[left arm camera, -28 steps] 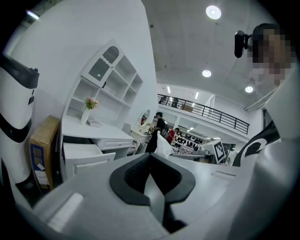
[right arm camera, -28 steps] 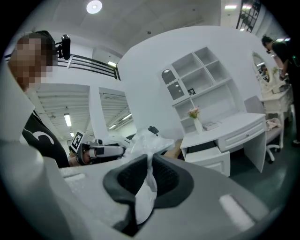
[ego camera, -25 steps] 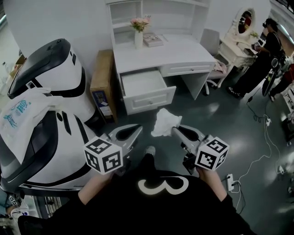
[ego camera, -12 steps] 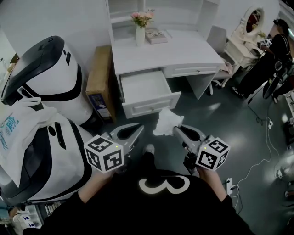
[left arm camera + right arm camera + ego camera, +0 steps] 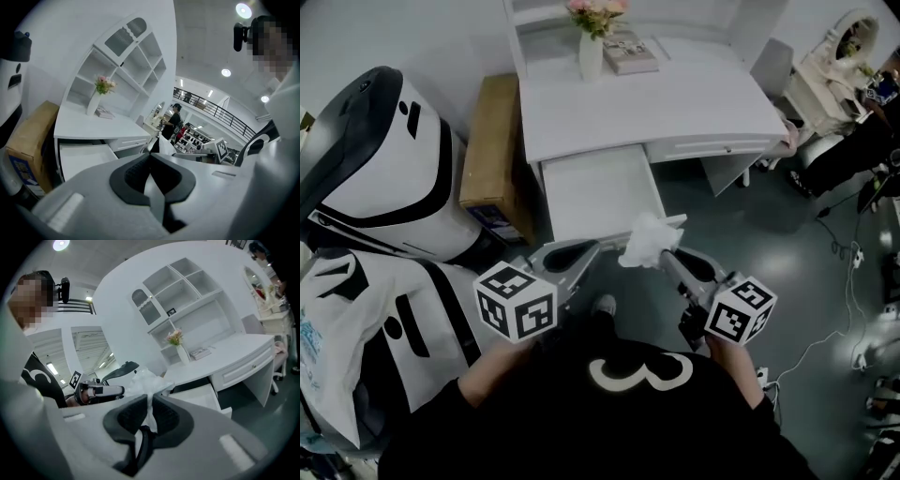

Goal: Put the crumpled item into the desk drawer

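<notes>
A crumpled white paper (image 5: 649,240) is pinched in my right gripper (image 5: 665,257), which is shut on it; the wad (image 5: 145,383) sticks up past the jaw tips. It hangs just over the front edge of the open white desk drawer (image 5: 598,191), whose inside looks bare. My left gripper (image 5: 592,249) is level with the right one, at the drawer's front left, jaws shut with nothing between them (image 5: 150,157). The drawer (image 5: 82,157) belongs to a white desk (image 5: 647,103) with a shelf unit above.
A vase of pink flowers (image 5: 592,37) and a book (image 5: 630,52) stand on the desk top. A cardboard box (image 5: 492,150) leans left of the desk, beside a large white and black machine (image 5: 375,178). A person (image 5: 862,141) stands at the far right, with cables (image 5: 825,328) on the floor.
Both grippers and the view have moved forward toward the desk; the drawer now lies right under the held paper. The jaws have not changed.
</notes>
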Demonstrator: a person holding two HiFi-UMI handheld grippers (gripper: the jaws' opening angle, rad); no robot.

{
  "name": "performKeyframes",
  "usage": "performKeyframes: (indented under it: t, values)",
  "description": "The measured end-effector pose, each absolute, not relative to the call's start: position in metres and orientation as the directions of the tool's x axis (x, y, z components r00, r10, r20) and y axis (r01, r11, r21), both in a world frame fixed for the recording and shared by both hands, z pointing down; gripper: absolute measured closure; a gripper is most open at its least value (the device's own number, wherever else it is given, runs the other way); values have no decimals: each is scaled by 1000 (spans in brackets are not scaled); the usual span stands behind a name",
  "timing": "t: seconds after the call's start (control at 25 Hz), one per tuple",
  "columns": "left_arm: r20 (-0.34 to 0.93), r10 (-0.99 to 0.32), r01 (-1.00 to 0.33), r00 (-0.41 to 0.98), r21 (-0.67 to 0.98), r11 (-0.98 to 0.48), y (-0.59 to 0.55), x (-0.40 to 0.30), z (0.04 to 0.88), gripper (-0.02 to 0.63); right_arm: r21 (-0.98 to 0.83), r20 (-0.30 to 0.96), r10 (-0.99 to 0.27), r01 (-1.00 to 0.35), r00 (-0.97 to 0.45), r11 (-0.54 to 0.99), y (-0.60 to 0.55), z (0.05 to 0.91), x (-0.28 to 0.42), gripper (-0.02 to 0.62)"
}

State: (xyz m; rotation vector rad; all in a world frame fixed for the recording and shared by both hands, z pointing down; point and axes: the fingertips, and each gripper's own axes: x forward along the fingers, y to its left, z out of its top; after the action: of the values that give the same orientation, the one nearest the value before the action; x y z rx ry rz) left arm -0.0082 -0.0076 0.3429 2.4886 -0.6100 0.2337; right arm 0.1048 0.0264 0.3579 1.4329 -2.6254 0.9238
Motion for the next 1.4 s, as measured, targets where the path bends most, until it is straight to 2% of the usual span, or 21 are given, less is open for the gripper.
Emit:
performKeyframes:
  t: [0.48, 1.08, 1.4]
  values:
    - [323, -397, -512, 859, 511, -690, -140, 8, 373, 598, -486, 354, -721, -776, -595, 402, -95, 382, 124, 560]
    - [352, -447, -569, 822, 483, -666, -176, -1, 397, 598, -395, 434, -657, -785, -617, 477, -143, 406, 121, 560]
    - [389, -497, -631, 776, 484, -606, -201, -10, 416, 598, -399, 502, -565, -755, -654, 520, -181, 437, 113, 559]
